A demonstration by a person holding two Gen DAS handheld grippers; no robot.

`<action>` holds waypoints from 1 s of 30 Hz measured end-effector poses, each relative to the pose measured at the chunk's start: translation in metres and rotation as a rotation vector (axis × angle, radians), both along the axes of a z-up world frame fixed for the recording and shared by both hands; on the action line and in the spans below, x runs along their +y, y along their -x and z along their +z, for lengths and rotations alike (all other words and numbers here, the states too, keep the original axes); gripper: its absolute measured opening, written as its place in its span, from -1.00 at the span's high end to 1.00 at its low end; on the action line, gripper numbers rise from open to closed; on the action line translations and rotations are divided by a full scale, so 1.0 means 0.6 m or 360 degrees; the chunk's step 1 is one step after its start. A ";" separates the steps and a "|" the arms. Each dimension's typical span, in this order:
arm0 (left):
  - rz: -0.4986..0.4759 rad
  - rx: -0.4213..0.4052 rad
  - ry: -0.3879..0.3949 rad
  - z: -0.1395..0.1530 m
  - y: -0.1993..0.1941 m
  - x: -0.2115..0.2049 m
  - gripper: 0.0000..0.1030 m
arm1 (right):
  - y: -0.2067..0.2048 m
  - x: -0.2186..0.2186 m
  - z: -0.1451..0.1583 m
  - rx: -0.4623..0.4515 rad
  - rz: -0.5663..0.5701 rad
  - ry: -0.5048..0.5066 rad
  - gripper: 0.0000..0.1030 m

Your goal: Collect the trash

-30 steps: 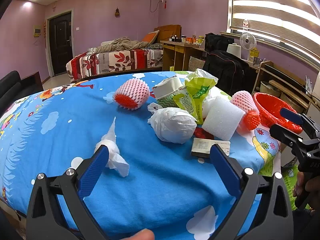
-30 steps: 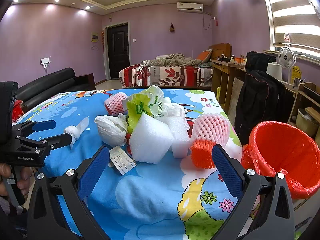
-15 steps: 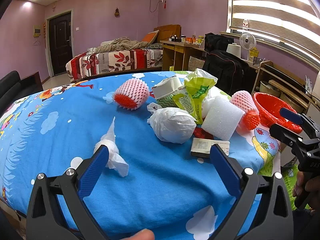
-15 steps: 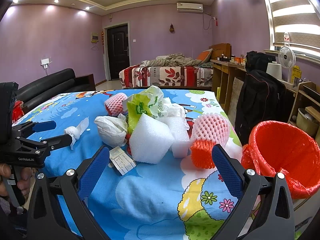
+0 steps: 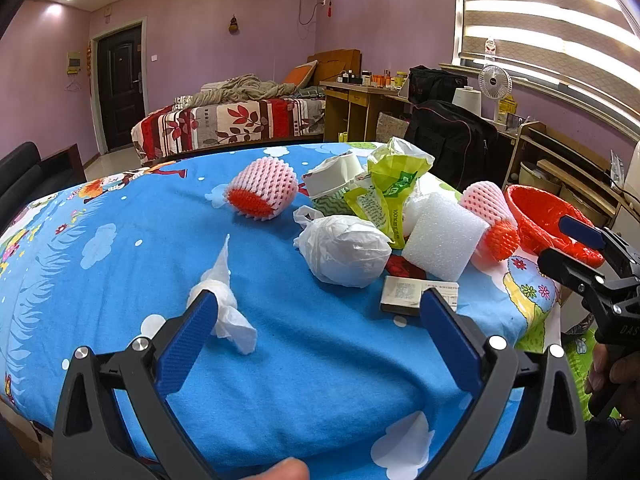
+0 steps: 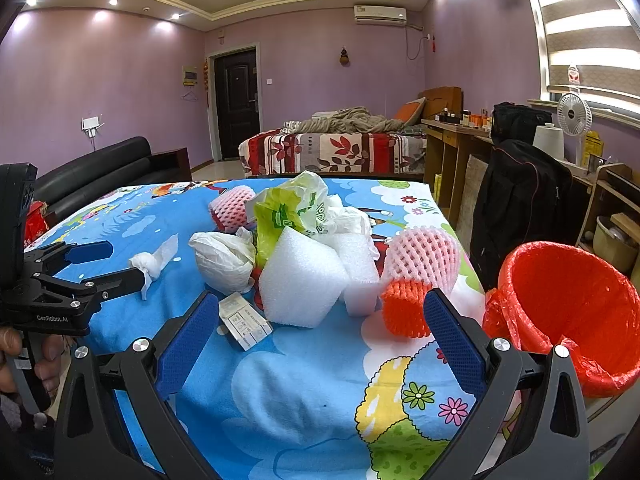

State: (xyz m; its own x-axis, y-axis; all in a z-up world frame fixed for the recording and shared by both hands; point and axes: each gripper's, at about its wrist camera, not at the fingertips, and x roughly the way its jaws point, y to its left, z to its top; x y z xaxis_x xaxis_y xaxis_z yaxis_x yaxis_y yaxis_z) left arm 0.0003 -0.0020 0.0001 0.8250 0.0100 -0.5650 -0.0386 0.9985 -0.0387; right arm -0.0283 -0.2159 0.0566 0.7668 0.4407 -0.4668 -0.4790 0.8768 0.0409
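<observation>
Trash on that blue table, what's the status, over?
Left tool open, right tool open, both empty. Trash pile uncollected on table; red bin at its right edge. Nothing blocking.

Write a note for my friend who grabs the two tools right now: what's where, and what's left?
Left tool: open, empty, above the near table edge facing the twisted tissue.
Right tool: open, empty, facing the pile.
On the blue tablecloth: tissue alone on the left; tied white plastic bag, green wrapper, paper cup, foam blocks, flat small box and two pink-and-orange foam fruit nets.
Bin with red liner: beside the table's right end; no trash visible inside.
Done: nothing visibly collected.
Left: everything goes in the bin.
</observation>
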 end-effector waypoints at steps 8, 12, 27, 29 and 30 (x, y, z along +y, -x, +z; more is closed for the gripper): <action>0.0000 0.0000 -0.0002 0.000 0.000 0.000 -0.90 | -0.001 -0.001 -0.001 -0.0001 -0.0001 -0.0001 -0.87; -0.0001 -0.0002 -0.0002 0.000 0.000 0.000 -0.90 | -0.001 0.000 -0.001 0.0002 -0.0001 -0.0003 -0.87; -0.0002 -0.0002 -0.0002 0.000 0.000 -0.001 -0.90 | -0.004 -0.002 -0.007 0.0017 -0.0004 -0.0006 -0.87; -0.0001 -0.0003 -0.0002 0.000 0.000 -0.001 -0.90 | -0.004 -0.003 -0.007 0.0017 -0.0004 -0.0007 -0.87; 0.0000 -0.0002 -0.0002 0.000 0.000 -0.001 -0.90 | -0.004 -0.002 -0.007 0.0018 -0.0003 -0.0008 -0.87</action>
State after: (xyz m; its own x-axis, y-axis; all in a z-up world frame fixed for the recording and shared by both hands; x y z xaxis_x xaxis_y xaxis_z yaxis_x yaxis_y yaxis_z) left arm 0.0003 -0.0023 0.0000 0.8259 0.0104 -0.5637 -0.0384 0.9986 -0.0377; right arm -0.0258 -0.2172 0.0522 0.7625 0.4413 -0.4732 -0.4766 0.8777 0.0504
